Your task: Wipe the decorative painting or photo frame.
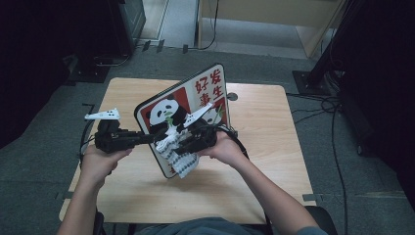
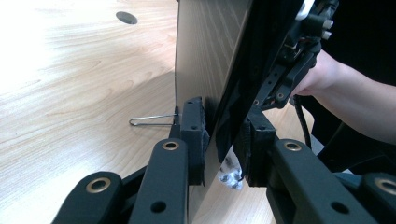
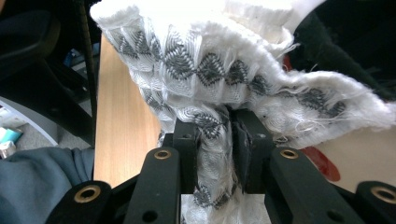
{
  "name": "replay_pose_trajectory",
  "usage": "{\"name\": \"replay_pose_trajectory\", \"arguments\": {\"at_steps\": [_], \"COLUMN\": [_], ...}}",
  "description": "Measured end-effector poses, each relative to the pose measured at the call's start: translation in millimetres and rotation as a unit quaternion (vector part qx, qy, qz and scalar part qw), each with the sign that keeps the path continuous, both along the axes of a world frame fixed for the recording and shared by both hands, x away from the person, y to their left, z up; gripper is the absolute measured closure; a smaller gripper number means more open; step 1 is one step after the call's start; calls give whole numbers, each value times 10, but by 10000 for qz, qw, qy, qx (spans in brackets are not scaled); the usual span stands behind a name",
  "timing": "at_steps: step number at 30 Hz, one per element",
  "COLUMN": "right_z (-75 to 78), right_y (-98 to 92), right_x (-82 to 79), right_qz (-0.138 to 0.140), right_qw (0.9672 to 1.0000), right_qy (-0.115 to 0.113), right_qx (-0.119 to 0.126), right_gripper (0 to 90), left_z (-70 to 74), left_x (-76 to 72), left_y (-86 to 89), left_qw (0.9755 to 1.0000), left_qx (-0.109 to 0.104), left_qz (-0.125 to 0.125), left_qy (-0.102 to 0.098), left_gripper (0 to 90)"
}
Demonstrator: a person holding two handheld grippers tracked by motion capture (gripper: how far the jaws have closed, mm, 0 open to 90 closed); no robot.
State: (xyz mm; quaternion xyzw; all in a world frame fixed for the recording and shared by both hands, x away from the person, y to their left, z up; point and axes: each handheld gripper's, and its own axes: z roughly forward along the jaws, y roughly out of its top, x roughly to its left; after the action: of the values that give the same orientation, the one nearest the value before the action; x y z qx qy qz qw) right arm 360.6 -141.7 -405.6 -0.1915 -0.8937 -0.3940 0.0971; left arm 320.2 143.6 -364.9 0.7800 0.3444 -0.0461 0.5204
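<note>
We find the right gripper [image 3: 215,140] clamped on a bunched white patterned cloth [image 3: 224,70], pressed against the face of the panda picture board [image 1: 188,103]. The left gripper [image 2: 224,140] pinches that board's edge, holding it upright above the table [image 1: 264,161]. We judge wiping under way, with much of the board's face still to cover.

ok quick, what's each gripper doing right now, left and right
Left gripper: closed on the edge of the panda board, holding it upright on the table.
Right gripper: closed on the white patterned cloth, against the board's face.
</note>
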Motion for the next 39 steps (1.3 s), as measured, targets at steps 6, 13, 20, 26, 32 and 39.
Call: {"name": "replay_pose_trajectory", "arguments": {"at_steps": [6,13,20,26,32,39], "right_z": [-86,-202,-331,-431,-525,-618], "right_y": [2,-11,-38,-45,-44,-46], "right_x": [-22,-60,-78,-94,-101,-103], "right_qz": [13,-3,-32,-24,10,88], "right_qw": [10000,9999,9998,9994,9992,9987], "right_qy": [43,32,102,139,233,320], "right_qx": [-49,-103,-195,-302,-334,-399], "right_gripper": [736,736,736,735,735,735], "left_z": [-2,-3,-3,-4,-6,-8], "left_x": [1,5,5,8,12,17], "left_y": [4,4,3,6,10,8], "left_qw": [10000,10000,10000,10000,10000,10000], "left_qx": [1,-11,-15,-21,-24,-47], "left_qz": [5,-15,-21,-17,-11,-18], "left_qy": [12,6,7,30,40,33], "left_gripper": [749,748,748,747,748,747]}}
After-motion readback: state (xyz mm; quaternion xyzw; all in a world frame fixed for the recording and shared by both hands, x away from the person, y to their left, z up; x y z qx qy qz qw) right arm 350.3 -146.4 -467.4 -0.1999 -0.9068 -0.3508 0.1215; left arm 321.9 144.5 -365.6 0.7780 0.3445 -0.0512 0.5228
